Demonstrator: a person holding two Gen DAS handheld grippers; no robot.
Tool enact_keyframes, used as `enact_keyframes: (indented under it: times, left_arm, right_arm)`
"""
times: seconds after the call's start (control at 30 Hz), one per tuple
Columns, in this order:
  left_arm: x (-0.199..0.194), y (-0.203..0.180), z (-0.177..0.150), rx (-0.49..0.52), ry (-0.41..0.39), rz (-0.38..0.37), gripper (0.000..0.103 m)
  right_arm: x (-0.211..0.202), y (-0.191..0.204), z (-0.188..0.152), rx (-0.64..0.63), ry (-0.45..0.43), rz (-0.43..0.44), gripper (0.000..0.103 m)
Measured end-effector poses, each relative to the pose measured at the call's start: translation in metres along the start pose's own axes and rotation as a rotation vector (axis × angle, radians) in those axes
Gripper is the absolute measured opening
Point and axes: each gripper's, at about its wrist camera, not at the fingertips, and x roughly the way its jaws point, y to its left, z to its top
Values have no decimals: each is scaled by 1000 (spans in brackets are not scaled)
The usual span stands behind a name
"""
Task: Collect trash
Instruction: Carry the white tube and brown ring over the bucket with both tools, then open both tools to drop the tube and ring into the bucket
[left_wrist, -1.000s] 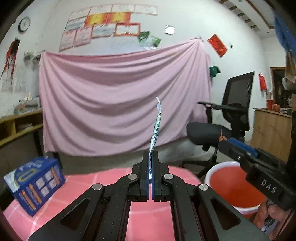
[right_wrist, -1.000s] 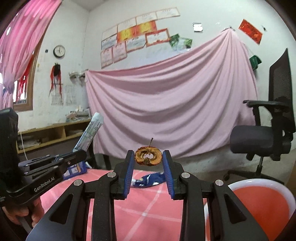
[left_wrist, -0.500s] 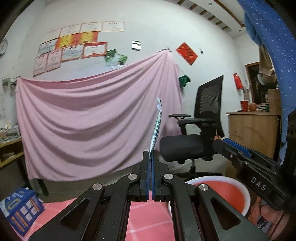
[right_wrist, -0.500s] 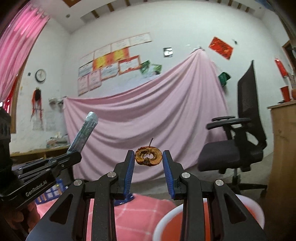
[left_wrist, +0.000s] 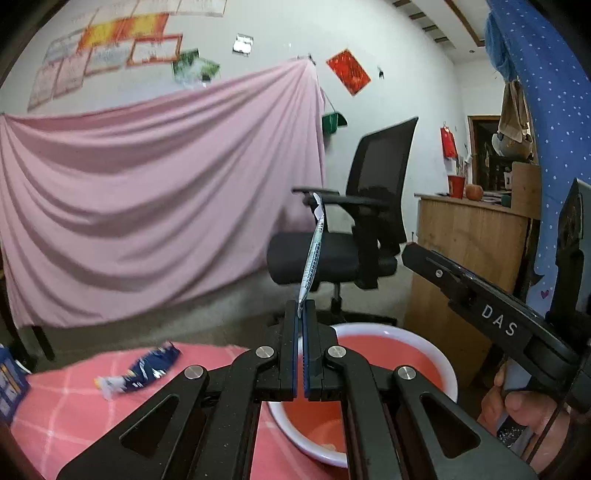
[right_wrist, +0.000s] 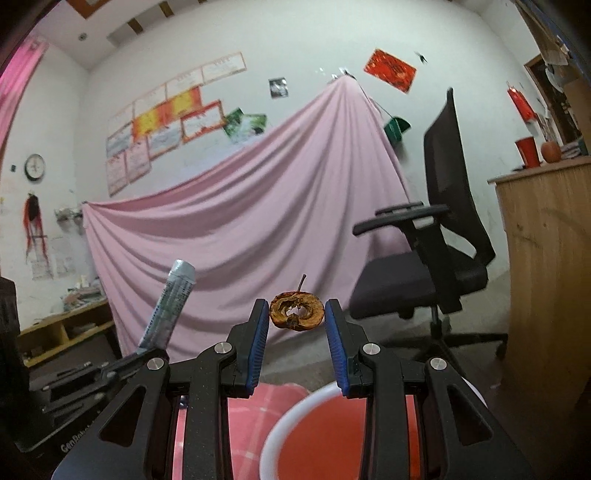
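Note:
My left gripper (left_wrist: 302, 314) is shut on a flattened silver tube (left_wrist: 312, 251) that sticks up edge-on from its tips; the tube also shows in the right wrist view (right_wrist: 170, 302). My right gripper (right_wrist: 297, 314) is shut on a brown dried apple core (right_wrist: 297, 310) with a stem. A red basin with a white rim (left_wrist: 388, 332) lies below and ahead of both grippers; it also shows in the right wrist view (right_wrist: 295, 417). The right gripper appears in the left wrist view (left_wrist: 410, 254), above the basin's right side.
A blue snack wrapper (left_wrist: 147, 369) lies on the pink checked tablecloth (left_wrist: 66, 406) left of the basin. A black office chair (left_wrist: 362, 229) and a wooden cabinet (left_wrist: 469, 251) stand behind. A pink sheet (left_wrist: 147, 203) hangs on the wall.
Both grippers have swung right with their loads still held. The basin has come closer under them, the blue box has left the view and the snack wrapper has come into sight.

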Motion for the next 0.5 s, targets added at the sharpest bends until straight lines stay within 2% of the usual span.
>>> enact_keyframes:
  times: [0.2, 0.5]
  left_arm:
    - [19, -6, -5, -23, 85, -33, 0]
    - [36, -8, -7, -48, 166, -97, 0]
  right_arm:
    - [21, -16, -8, 48, 141, -35, 29]
    - [30, -35, -15, 123, 223, -46, 32]
